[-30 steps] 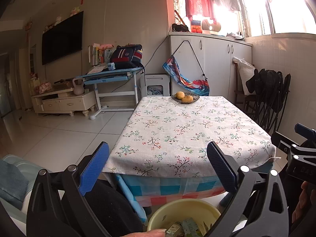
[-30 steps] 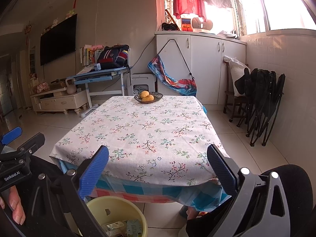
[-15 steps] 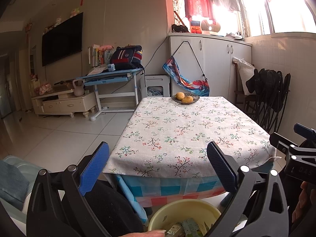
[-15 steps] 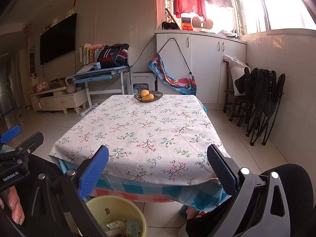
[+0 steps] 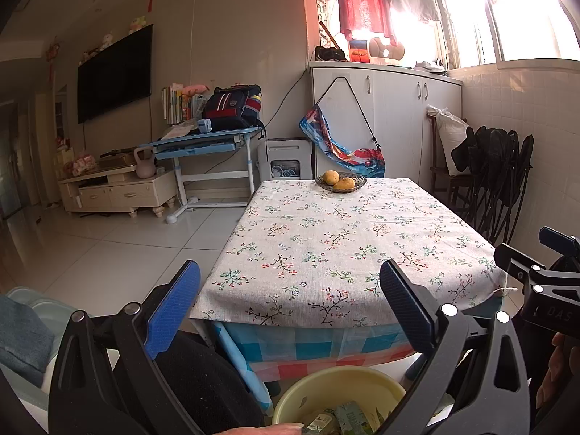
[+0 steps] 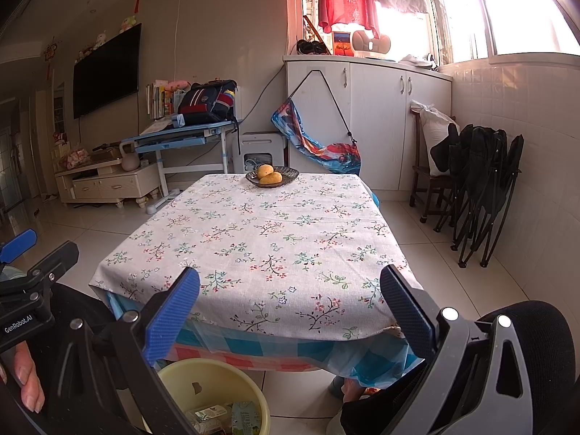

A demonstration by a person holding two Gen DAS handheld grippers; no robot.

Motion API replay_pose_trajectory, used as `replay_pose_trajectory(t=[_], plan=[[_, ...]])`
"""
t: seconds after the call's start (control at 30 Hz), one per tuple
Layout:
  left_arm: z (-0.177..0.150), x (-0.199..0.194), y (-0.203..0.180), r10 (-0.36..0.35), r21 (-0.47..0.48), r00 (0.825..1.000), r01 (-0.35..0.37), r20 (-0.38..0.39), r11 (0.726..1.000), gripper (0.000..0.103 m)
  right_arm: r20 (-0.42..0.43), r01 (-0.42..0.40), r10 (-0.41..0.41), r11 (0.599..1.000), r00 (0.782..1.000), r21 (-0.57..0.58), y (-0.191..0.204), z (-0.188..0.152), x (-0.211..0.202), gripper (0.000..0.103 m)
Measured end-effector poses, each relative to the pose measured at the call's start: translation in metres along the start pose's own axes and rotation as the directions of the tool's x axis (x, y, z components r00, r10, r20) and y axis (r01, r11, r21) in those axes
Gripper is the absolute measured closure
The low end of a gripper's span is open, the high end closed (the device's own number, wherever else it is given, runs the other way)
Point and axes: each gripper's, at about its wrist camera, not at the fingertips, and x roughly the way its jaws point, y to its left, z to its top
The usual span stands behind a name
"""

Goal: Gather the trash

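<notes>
Far left of the room: a dark TV (image 5: 114, 74) on the wall, a low cream cabinet (image 5: 116, 190) under it w/ a pale kettlebell (image 5: 145, 163) on top. Next right, a blue desk (image 5: 206, 141) carrying a navy backpack (image 5: 233, 107) and a row of books (image 5: 175, 103).

Left gripper (image 5: 290, 304): fingers spread wide, nothing between them, blue pads facing in. It hangs at the near edge of the table (image 5: 348, 239), pointing along the floral cloth. Low between its fingers sits the yellow bucket (image 5: 315, 384), on the floor just in front of the table; cartons and wrappers (image 5: 344, 418) lie inside. A fingertip shows at the bottom edge beside the bucket rim.

Table top is bare cloth apart from a dark bowl (image 5: 340, 183) at the far end w/ two yellow fruits (image 5: 337, 179) in it.

Right gripper (image 6: 290, 304): fingers also wide apart, empty, aimed over the near table corner. In its view the bucket sits low left, partly behind the left finger, trash visible at its bottom. The other gripper's body and a hand (image 6: 27, 377) show at the far left edge of that view.

Behind the table, a white cupboard (image 6: 377, 119) w/ a colourful bag (image 6: 319, 145) hung on its door. Far right, black folded chairs (image 6: 482, 181) lean on the tiled wall, a white sack (image 6: 431, 130) next to them.
</notes>
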Motion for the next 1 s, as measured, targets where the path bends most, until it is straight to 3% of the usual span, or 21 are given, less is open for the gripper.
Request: replay_pose_trajectory(t=[1.0], plan=[[0.0042, 0.0030, 0.0071, 0.000, -0.008, 1.000, 0.000, -0.016, 1.000, 0.007, -0.005, -0.001, 0.001, 1.000, 1.000, 0.001, -0.0008, -0.0027, 0.0017, 0.008]])
